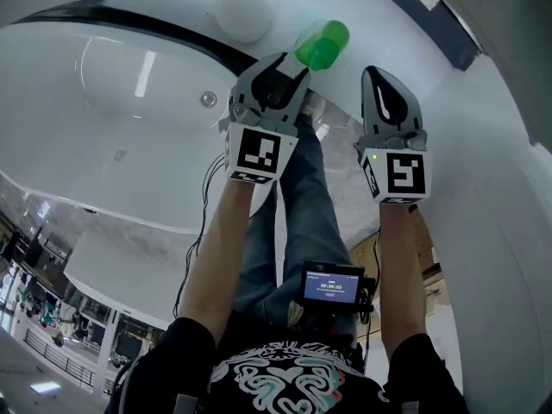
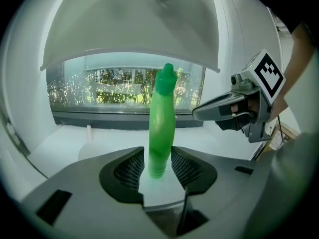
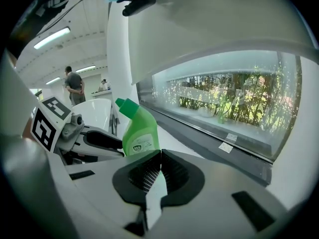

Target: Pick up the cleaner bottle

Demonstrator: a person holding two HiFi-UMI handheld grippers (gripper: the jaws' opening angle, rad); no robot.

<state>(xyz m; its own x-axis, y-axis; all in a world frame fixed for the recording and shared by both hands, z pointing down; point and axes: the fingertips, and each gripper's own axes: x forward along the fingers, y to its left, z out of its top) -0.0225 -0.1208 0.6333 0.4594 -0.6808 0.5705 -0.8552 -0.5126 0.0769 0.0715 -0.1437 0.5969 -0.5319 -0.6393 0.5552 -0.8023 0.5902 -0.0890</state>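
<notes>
Cleaner bottle (image 2: pixel 162 128) stands upright on white ledge (image 2: pixel 65 143) beside bathtub (image 1: pixel 129 84), long axis vertical. Lies dead ahead of L tongs (image 2: pixel 158 158), lower body betw. the spread jaws; pads flank it, no firm pinch evident. L hand is nearer. R tongs (image 3: pixel 160 156) pressed together, holding nothing; bottle is ahead and to their left, apart.

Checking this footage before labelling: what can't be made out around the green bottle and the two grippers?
- Head view: lower body of the green plastic cleaner bottle, hidden behind the left gripper.
- Right gripper view: print on its label, too small.
- Left gripper view: whether the pads touch the bottle, unclear.
</notes>
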